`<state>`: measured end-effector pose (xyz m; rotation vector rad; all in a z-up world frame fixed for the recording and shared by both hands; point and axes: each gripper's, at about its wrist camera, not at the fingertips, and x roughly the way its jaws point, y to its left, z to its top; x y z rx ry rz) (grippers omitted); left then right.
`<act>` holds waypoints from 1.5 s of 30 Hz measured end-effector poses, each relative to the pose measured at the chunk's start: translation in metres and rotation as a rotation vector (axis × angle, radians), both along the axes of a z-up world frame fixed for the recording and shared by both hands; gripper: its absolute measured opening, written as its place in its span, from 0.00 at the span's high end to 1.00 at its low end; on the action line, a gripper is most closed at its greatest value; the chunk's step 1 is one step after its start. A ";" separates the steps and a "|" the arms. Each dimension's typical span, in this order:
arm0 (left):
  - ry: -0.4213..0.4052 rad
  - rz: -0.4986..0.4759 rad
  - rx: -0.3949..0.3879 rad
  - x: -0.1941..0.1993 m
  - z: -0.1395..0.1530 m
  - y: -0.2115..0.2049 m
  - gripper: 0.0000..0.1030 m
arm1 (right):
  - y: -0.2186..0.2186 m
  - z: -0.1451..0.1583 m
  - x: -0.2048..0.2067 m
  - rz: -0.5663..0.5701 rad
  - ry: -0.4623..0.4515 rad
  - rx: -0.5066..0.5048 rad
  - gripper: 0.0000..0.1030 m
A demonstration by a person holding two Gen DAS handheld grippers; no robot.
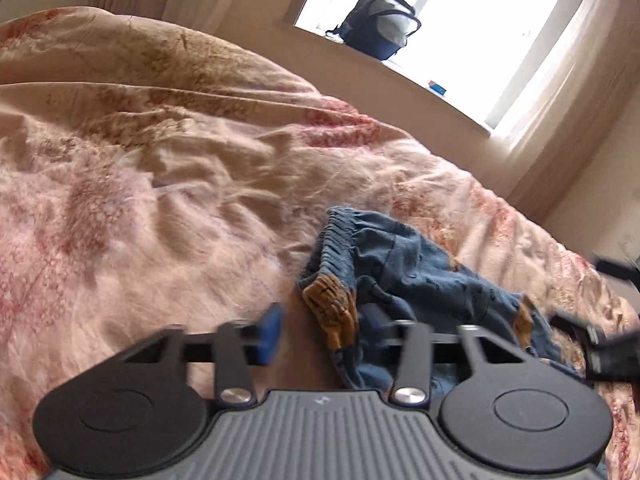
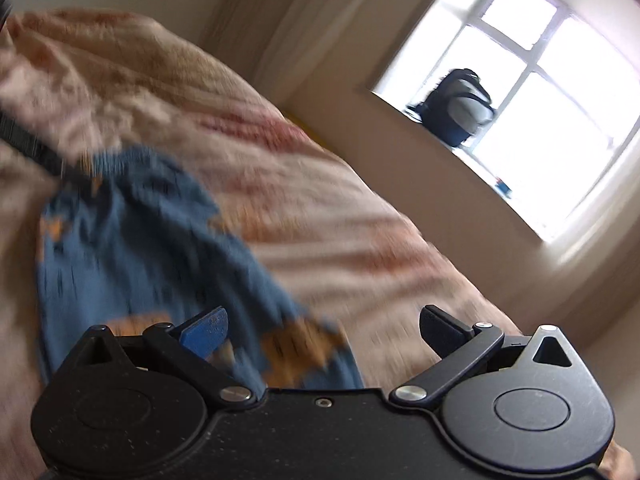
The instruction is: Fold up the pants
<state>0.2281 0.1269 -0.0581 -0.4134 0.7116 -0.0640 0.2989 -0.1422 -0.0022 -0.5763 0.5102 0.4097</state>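
Observation:
Small blue pants [image 1: 404, 276] with orange-brown patches lie crumpled on the pink floral bedspread [image 1: 160, 184]. In the left wrist view my left gripper [image 1: 320, 332] is open, its fingers on either side of an orange patch at the pants' near edge. My right gripper [image 1: 600, 344] shows as a dark shape at the right edge. In the blurred right wrist view my right gripper [image 2: 324, 332] is open, just over an orange patch of the pants [image 2: 132, 248]. The left gripper shows as a dark bar [image 2: 28, 144] at the far left.
The bedspread [image 2: 320, 216] is rumpled and fills most of both views. A dark backpack [image 1: 380, 24] stands on the window sill beyond the bed, also seen in the right wrist view [image 2: 460, 108]. Curtains hang beside the bright window [image 2: 540, 112].

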 end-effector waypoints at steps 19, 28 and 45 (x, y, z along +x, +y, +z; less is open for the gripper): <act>0.025 -0.029 -0.096 0.014 -0.014 0.013 0.74 | 0.087 -0.029 0.123 0.142 0.479 0.112 1.00; 0.040 -0.020 -0.204 0.020 -0.025 0.022 0.41 | 0.083 -0.051 0.134 0.087 0.485 0.152 1.00; 0.067 0.031 -0.354 0.029 -0.035 0.036 0.52 | 0.096 -0.053 0.134 0.091 0.508 0.228 0.67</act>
